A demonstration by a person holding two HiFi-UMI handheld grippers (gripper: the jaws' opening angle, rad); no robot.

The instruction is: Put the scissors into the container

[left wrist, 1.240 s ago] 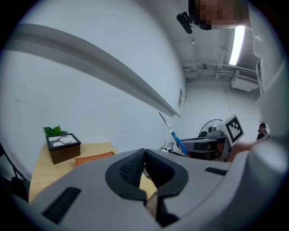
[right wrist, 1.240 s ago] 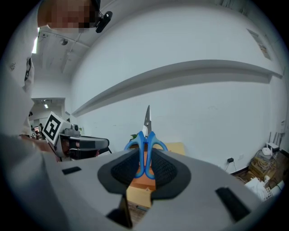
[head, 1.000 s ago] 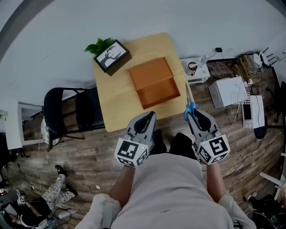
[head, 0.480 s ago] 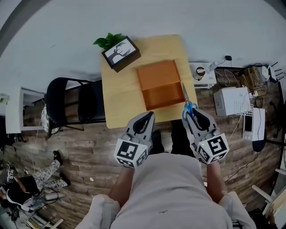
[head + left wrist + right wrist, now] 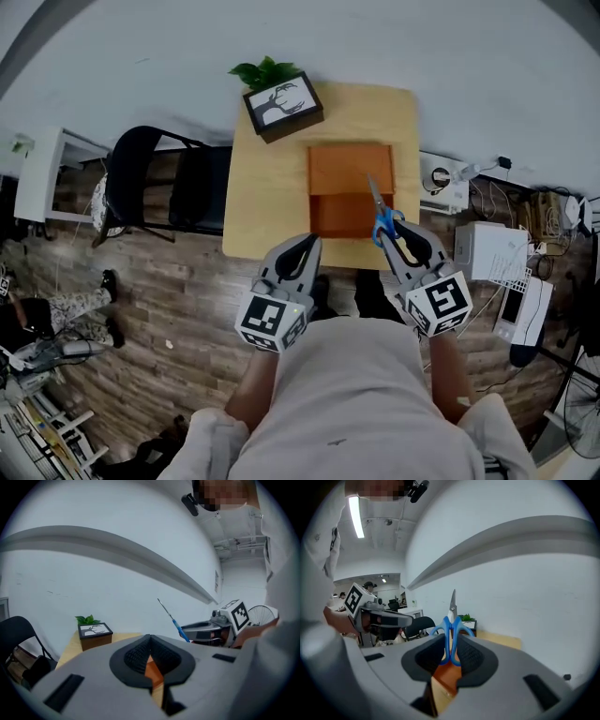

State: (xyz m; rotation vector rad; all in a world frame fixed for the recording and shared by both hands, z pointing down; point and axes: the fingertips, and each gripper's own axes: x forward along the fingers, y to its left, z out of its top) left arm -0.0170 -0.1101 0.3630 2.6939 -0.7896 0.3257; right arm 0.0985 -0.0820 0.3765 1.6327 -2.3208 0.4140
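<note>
While the right gripper [image 5: 389,231] holds the scissors [image 5: 380,217], its two jaws press tight on the blue handles. The right gripper view shows the blue rings [image 5: 451,634] squeezed between the black pads [image 5: 471,657], and the shiny blades are shut and stick up past the jaws. In the head view the blades lie across the near right part of the orange container [image 5: 349,187]. The scissors are up in the air, not inside it.

The left gripper [image 5: 302,247] is just beside the right one, at the near edge of the table [image 5: 262,187]. Its jaws [image 5: 150,656] are closed together and hold nothing.

The container is open on top and sits on the light wooden table. A dark box with a tree picture [image 5: 283,105] stands at the far corner of the table, with green leaves [image 5: 266,71] behind it. A black chair [image 5: 150,192] stands next to the table on the left.
</note>
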